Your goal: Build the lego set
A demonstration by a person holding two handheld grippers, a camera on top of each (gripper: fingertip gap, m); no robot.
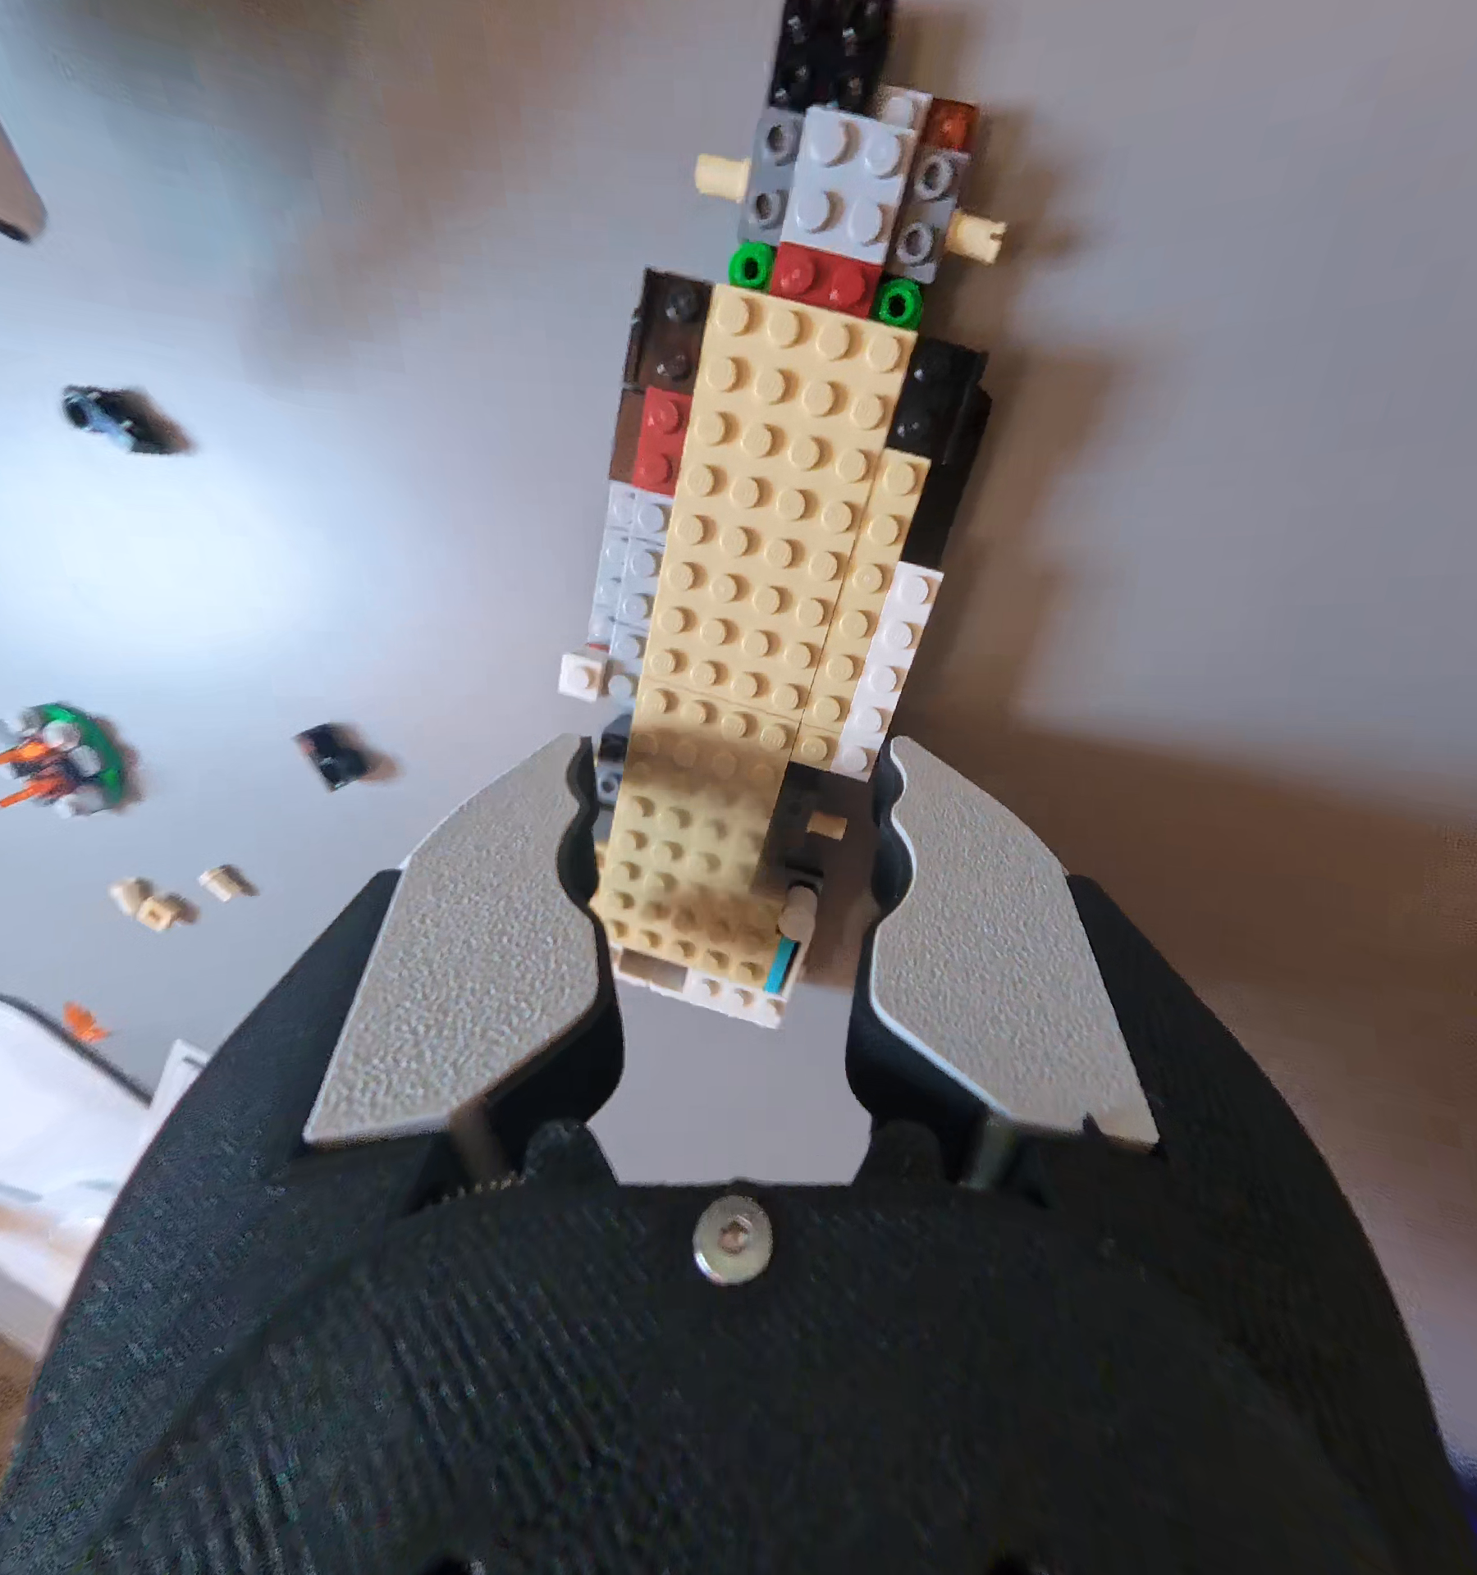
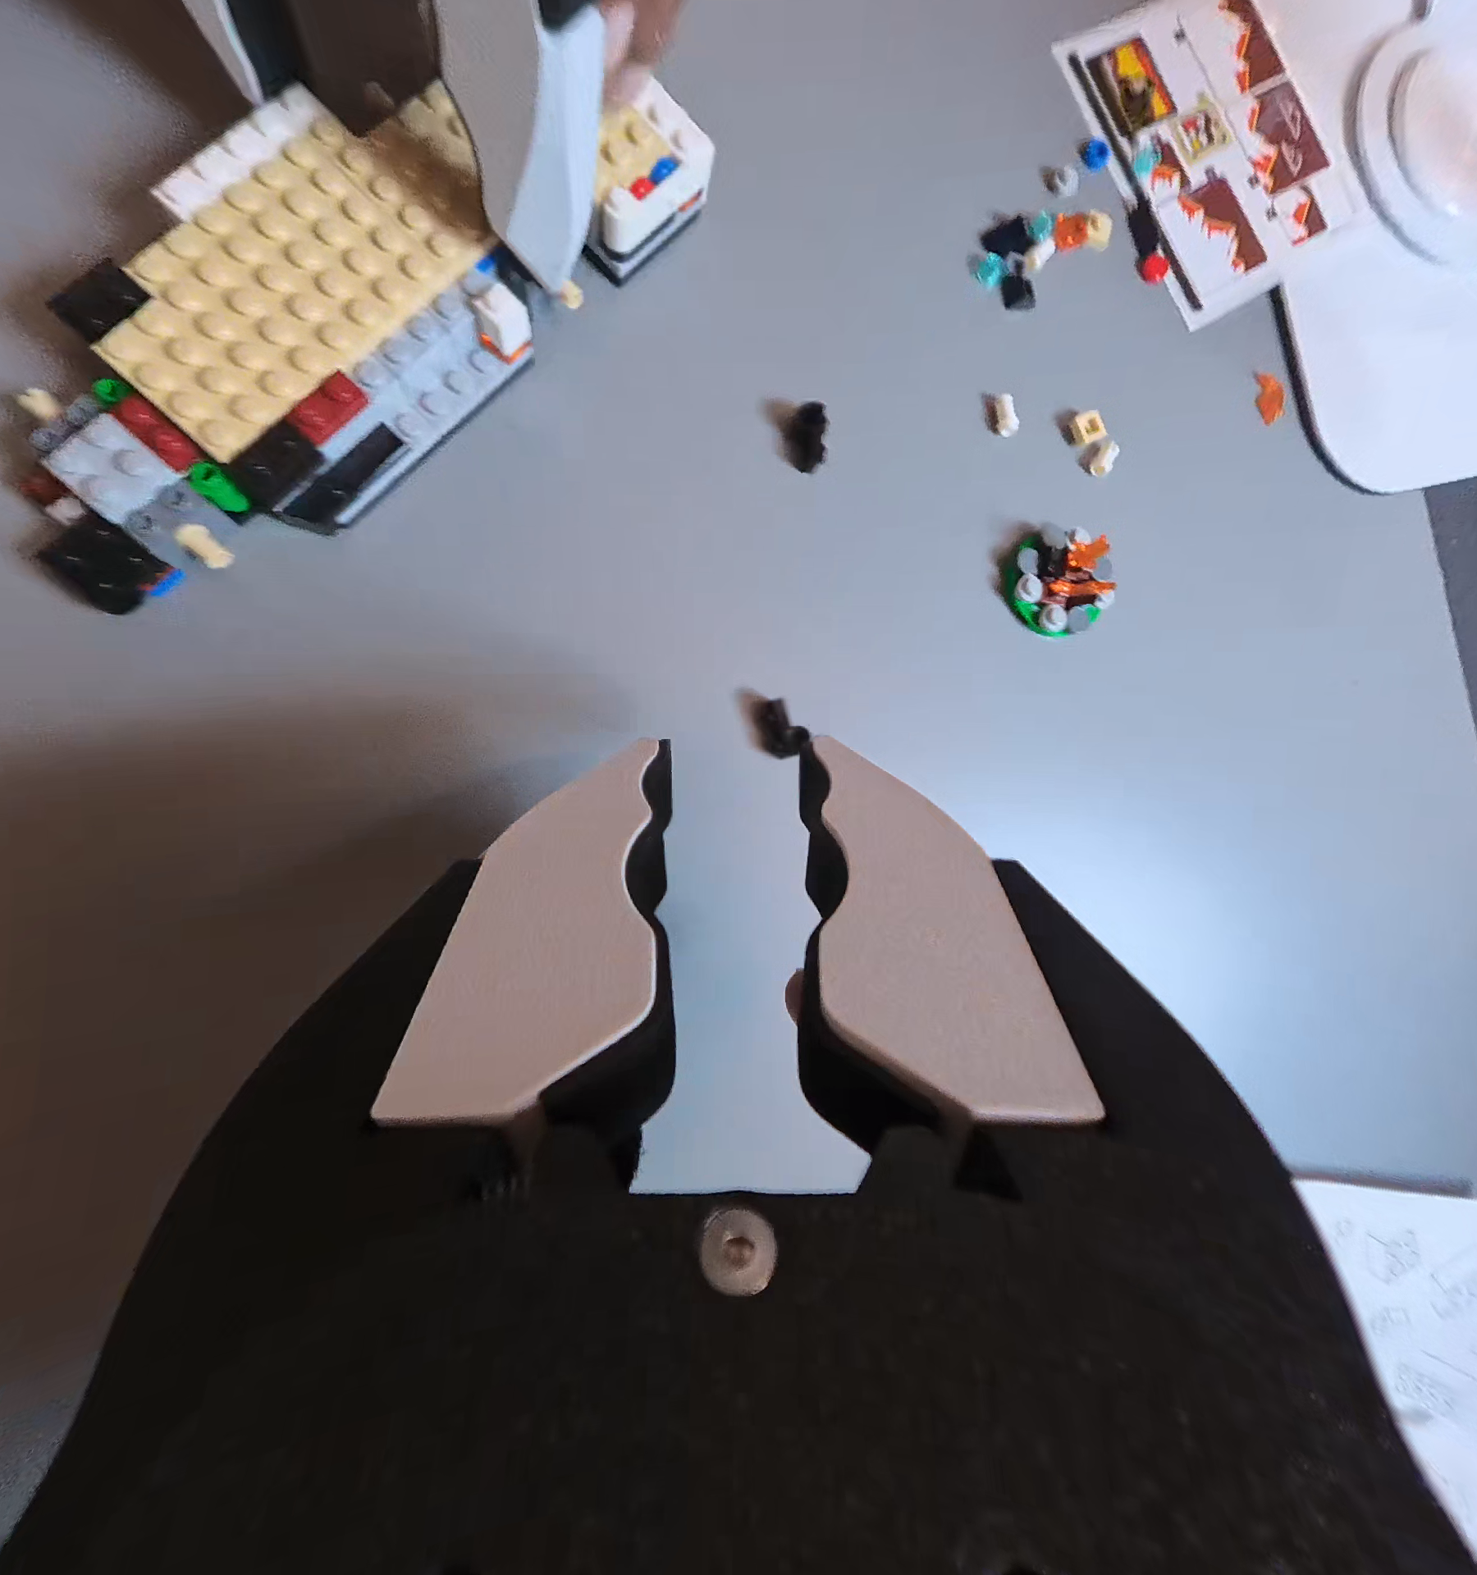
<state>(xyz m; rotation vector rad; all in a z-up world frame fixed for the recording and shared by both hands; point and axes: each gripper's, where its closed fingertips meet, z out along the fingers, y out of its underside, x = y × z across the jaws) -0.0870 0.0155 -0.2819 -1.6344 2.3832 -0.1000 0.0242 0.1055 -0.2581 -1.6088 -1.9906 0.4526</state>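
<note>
Left tool (image 1: 731,758) wide open astride brick model (image 1: 769,545) end, grip unclear; right tool (image 2: 735,750) part-open, empty, black piece (image 2: 776,724) just beside

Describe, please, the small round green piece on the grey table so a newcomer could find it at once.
Start at the big tan-studded brick model on the grey table, then look across to the loose pieces on the other side. The round green piece lies alone, nearer the camera than three tan bits. Only it carries a ring of grey studs around orange flames.
</note>
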